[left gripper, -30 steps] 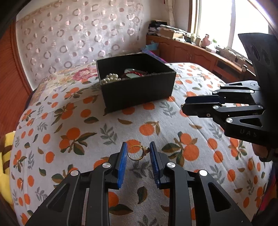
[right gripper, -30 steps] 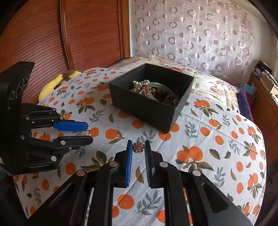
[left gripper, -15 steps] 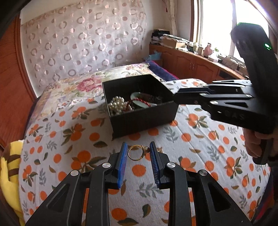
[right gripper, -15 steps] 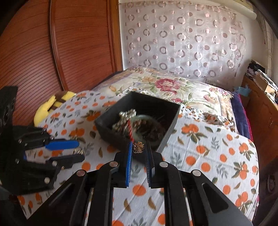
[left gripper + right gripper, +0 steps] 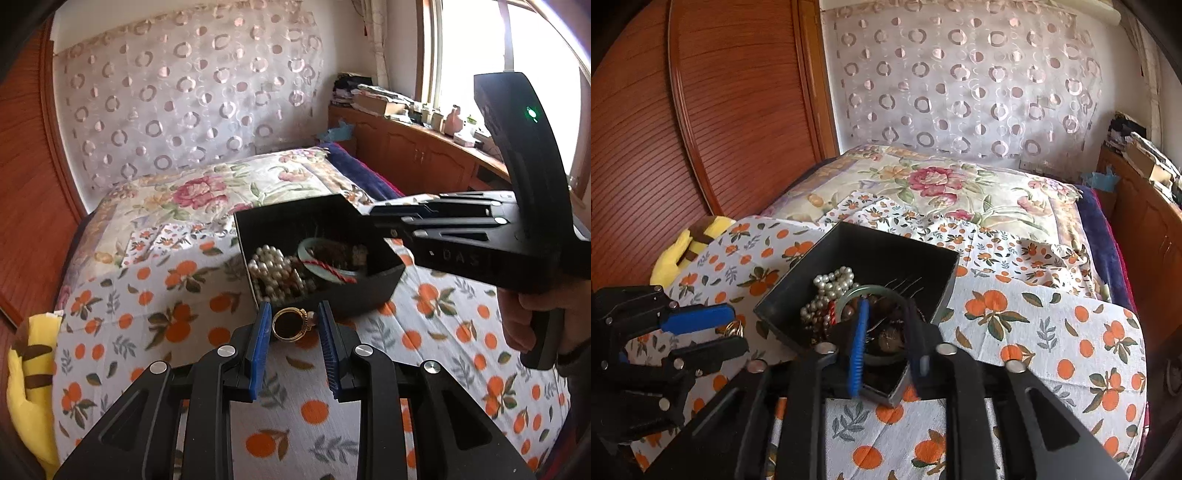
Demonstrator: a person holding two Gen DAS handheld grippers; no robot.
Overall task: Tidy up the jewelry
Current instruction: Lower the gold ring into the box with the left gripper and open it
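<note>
A black open box [image 5: 373, 286] [image 5: 783, 314] sits on the orange-print bedspread, holding a pearl string [image 5: 273, 271] [image 5: 831, 288], a green bangle [image 5: 314, 247] [image 5: 871, 291] and other jewelry. My left gripper [image 5: 293, 325] is shut on a gold ring [image 5: 290, 325], held just in front of the box's near wall; it also shows in the right wrist view [image 5: 709, 332]. My right gripper [image 5: 886, 325] is open over the box's near corner, nothing between its fingers. It reaches over the box from the right in the left wrist view [image 5: 369, 212].
A yellow plush toy [image 5: 27, 376] [image 5: 690, 243] lies at the bed's left edge. A floral quilt [image 5: 942, 188] covers the far bed. A wooden cabinet [image 5: 413, 155] with clutter stands along the right under the window.
Both grippers rose and moved toward the box. My right gripper opened over the box and the small brown piece it held is gone from its fingers. The left still holds the ring.
</note>
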